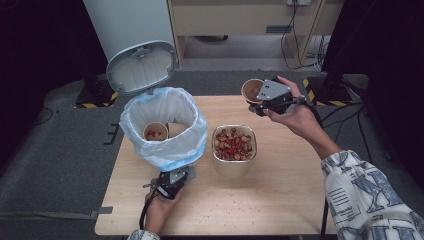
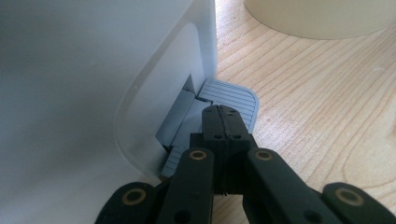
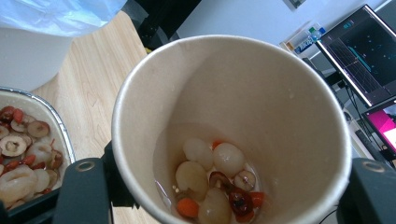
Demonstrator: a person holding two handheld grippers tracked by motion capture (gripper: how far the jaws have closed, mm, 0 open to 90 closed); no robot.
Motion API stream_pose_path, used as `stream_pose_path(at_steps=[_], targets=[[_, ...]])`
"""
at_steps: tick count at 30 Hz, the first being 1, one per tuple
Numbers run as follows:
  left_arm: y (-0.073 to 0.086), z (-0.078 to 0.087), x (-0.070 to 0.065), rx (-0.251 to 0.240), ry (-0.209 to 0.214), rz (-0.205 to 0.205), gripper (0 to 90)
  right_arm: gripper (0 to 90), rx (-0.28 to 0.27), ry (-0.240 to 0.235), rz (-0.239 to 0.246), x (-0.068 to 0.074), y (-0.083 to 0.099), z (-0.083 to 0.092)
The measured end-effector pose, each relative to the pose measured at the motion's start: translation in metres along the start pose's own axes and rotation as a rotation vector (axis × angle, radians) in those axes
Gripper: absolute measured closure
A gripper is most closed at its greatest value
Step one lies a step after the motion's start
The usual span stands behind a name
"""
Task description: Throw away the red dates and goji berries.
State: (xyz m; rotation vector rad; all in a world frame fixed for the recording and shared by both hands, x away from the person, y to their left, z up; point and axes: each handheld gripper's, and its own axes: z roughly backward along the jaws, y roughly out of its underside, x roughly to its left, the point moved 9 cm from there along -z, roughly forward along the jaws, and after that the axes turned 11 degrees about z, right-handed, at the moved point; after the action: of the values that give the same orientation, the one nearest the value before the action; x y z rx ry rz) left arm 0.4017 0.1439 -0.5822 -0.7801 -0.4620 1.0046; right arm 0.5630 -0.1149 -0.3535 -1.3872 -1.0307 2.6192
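Observation:
A white pedal bin lined with a pale blue bag stands at the table's left with its lid up. Two paper cups lie inside it. My left gripper is at the bin's foot, shut with nothing between its jaws, its tip resting on the grey ribbed pedal. My right gripper is raised over the table's far right edge, shut on a paper cup. In the right gripper view the cup sits between the jaws of the right gripper, with a little pale and red fruit at its bottom.
A foil-rimmed container full of fruit pieces stands right of the bin; its rim is below left of the cup. Small crumbs dot the wooden table. Monitors stand beyond the table, and cables lie on the floor.

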Motion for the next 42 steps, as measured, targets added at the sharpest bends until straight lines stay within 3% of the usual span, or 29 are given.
stream_pose_path(at_steps=[9, 18, 28, 35, 42], targets=[[0.000, 0.000, 0.000, -0.001, 0.000, 0.002, 90.0, 31.8, 0.000, 0.018, 0.030, -0.010, -0.012, 0.007], [0.000, 0.000, 0.000, 0.000, 0.002, 0.003, 90.0, 31.8, 0.036, 0.045, 0.194, 0.000, -0.025, 0.009], [0.000, 0.000, 0.000, 0.002, 0.003, 0.004, 90.0, 31.7, 0.042, 0.045, 0.206, 0.002, -0.026, 0.009], [0.000, 0.000, 0.000, 0.001, 0.002, 0.003, 90.0, 31.6, 0.030, 0.043, 0.159, 0.001, -0.026, 0.010], [0.000, 0.000, 0.000, 0.003, 0.004, 0.005, 90.0, 31.6, 0.033, 0.036, 0.171, 0.003, -0.025, 0.010]])
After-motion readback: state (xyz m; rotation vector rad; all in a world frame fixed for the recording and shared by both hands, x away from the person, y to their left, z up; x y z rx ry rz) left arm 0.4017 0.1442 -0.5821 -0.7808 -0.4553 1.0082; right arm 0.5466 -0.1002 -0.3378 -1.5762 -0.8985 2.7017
